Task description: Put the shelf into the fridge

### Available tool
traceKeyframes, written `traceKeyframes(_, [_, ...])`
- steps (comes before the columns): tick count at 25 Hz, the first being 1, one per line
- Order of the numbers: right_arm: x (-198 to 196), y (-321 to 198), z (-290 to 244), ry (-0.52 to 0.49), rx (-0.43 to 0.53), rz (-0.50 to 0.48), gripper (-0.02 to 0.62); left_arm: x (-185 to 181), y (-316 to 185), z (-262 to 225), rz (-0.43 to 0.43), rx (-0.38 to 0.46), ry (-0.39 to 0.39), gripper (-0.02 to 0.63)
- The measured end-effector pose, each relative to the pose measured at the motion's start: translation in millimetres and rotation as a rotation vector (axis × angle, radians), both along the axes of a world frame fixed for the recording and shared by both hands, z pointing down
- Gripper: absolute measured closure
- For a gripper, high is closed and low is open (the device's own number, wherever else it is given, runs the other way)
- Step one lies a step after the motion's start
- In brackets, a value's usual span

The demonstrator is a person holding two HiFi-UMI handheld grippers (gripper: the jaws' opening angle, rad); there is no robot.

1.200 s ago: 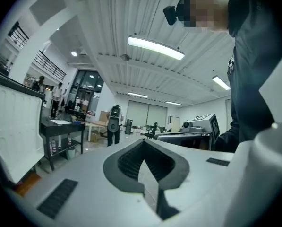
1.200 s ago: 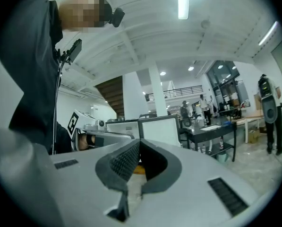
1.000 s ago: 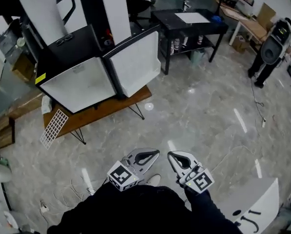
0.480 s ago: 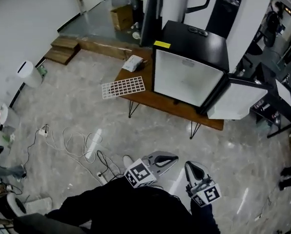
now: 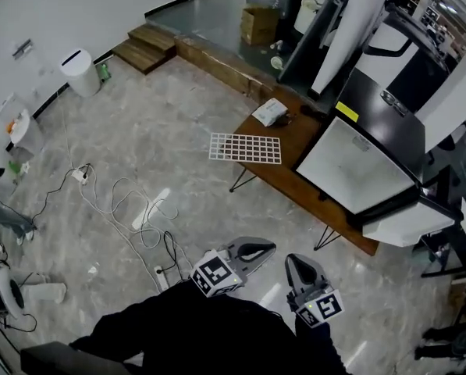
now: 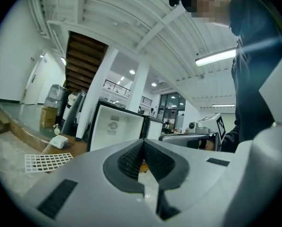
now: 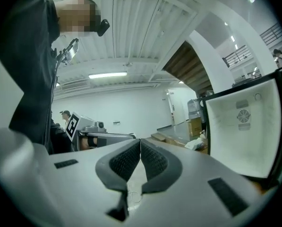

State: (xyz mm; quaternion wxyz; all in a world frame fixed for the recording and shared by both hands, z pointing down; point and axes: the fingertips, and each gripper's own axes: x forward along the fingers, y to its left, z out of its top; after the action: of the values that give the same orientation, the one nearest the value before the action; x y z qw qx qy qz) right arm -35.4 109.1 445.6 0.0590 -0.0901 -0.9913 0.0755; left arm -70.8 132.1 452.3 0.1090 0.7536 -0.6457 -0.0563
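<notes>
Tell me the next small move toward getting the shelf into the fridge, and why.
Probably step toward the wooden table, bringing the left tool toward the wire shelf. Both the left tool and the right tool are shut and empty, held near the body, while the wire shelf lies on the table's end beside the open fridge, seemingly out of reach.

Black sleeves [image 5: 320, 348], grey left claw [image 5: 270, 248] and right claw [image 5: 296, 259], ribbed black pads [image 6: 129, 160], black-and-white marker cubes [image 5: 215, 274].

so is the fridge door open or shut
Open. The door stands swung away from the fridge, whose white inside shows.
</notes>
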Motion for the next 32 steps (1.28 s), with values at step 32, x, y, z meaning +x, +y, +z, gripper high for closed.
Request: traceKeyframes(32, [-331, -25, 34, 0.012, 0.046, -0.411, 0.589, -321, 4, 33, -0.518, -0.005, 0.043, 0.600])
